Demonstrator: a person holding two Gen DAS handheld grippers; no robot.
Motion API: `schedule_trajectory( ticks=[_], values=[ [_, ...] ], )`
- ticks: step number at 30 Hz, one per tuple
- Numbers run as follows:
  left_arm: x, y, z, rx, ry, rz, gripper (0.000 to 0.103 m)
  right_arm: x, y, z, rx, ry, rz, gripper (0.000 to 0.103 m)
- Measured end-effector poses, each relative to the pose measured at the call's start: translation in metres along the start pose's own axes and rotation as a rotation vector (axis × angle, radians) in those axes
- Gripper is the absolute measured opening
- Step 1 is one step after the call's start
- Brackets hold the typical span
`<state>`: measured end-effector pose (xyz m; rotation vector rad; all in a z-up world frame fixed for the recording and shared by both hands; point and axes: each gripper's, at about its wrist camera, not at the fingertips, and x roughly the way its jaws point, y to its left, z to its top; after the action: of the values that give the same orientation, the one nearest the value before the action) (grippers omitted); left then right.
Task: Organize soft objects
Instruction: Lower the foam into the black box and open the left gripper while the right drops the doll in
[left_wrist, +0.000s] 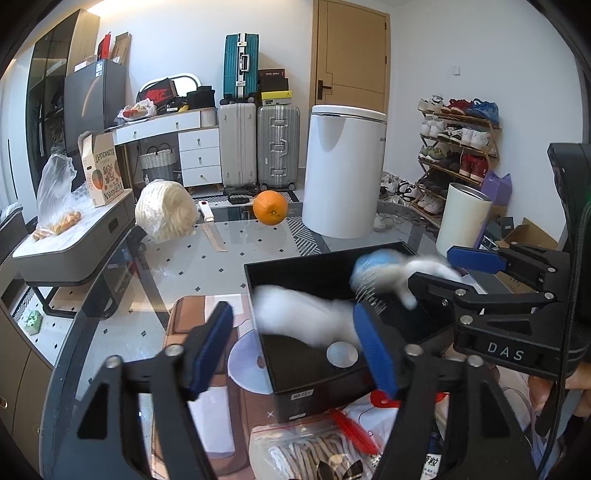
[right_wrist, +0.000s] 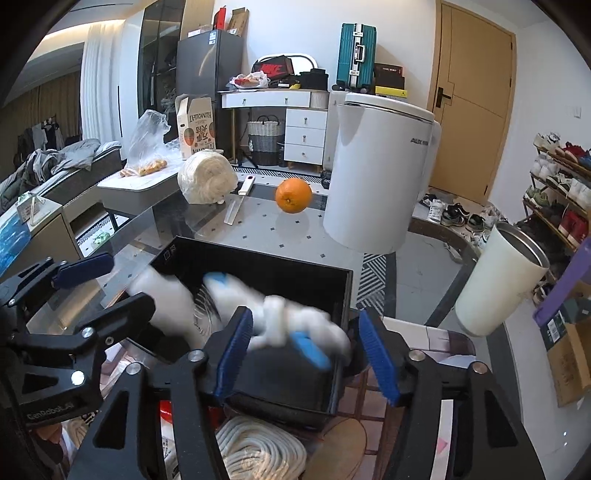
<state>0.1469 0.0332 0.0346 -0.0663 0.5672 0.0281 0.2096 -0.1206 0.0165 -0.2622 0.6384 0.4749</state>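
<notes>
Only the right view shows the rope (right_wrist: 255, 454). Both claws, left (left_wrist: 291, 350) and right (right_wrist: 306, 350), tilt downward, released, over the box (left_wrist: 295, 391); blurred sock (right_wrist: 295, 325) between.

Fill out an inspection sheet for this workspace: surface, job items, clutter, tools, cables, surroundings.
Surface: glass table, patterned floor visible through it.
Job's things: blurred white-and-blue soft item over the open black box; coiled white rope at the near edge.
Clutter: orange, white yarn bundle, white tumbler, knife-like utensil.
Tools: left tool open, right tool open, both above the box; pads not pressing the soft item.
Cables: nothing seen.
Surroundings: suitcases, white appliance, shoe rack, wooden door.
</notes>
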Motion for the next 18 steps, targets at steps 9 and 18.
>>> schedule_trajectory(
  ticks=[9,18],
  values=[
    [-0.01,0.006,-0.01,-0.034,0.004,-0.007,0.103,-0.03,-0.013,-0.015,0.039,-0.034,0.019,0.09],
    [-0.035,0.007,-0.019,-0.048,-0.016,-0.027,0.103,-0.056,-0.014,-0.032,0.055,-0.044,0.077,0.102]
  ],
)
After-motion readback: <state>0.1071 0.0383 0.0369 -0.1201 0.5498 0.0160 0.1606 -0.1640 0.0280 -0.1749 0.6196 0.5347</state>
